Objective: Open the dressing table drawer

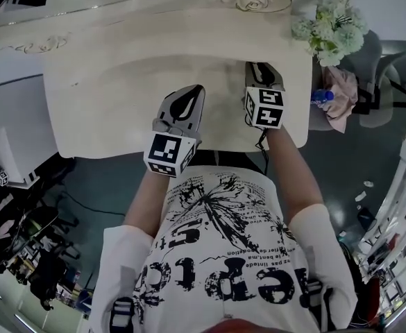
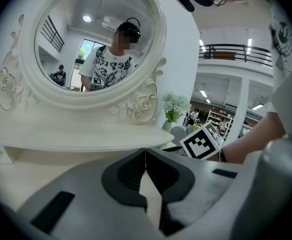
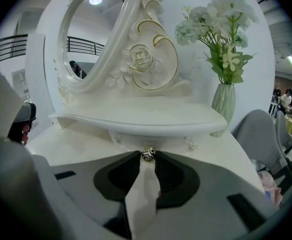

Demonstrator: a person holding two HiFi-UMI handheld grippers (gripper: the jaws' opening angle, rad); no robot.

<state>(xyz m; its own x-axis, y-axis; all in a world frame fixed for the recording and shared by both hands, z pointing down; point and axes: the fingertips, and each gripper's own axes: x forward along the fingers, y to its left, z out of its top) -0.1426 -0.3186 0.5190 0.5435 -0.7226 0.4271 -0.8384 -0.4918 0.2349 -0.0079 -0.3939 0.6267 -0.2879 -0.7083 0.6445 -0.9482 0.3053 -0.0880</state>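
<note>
1. My right gripper [image 1: 260, 71] reaches to the back of the dressing table [image 1: 105, 96]. Its tips sit under the raised shelf [image 3: 136, 118] at the foot of the mirror [image 2: 96, 39].
2. In the right gripper view, the jaws are clenched on the small gold knob [image 3: 147, 154] of the drawer [image 3: 136, 140]. The knob sits right at the jaw tips.
3. The drawer front is the white panel just beneath that shelf, between two small carved ornaments. I cannot tell whether it has been pulled out at all.
4. My left gripper [image 1: 189, 99] hovers over the bare tabletop, to the left of the right one and nearer to me. Its jaws are pressed together with nothing between them.
5. A pale green vase [image 3: 224, 101] of white flowers [image 1: 331, 26] stands at the right end of the table, beside the carved rose scroll of the mirror frame.
6. A grey chair [image 3: 258, 129] stands just off the table's right edge, with a pink cloth [image 1: 341, 92] lying on it.
</note>
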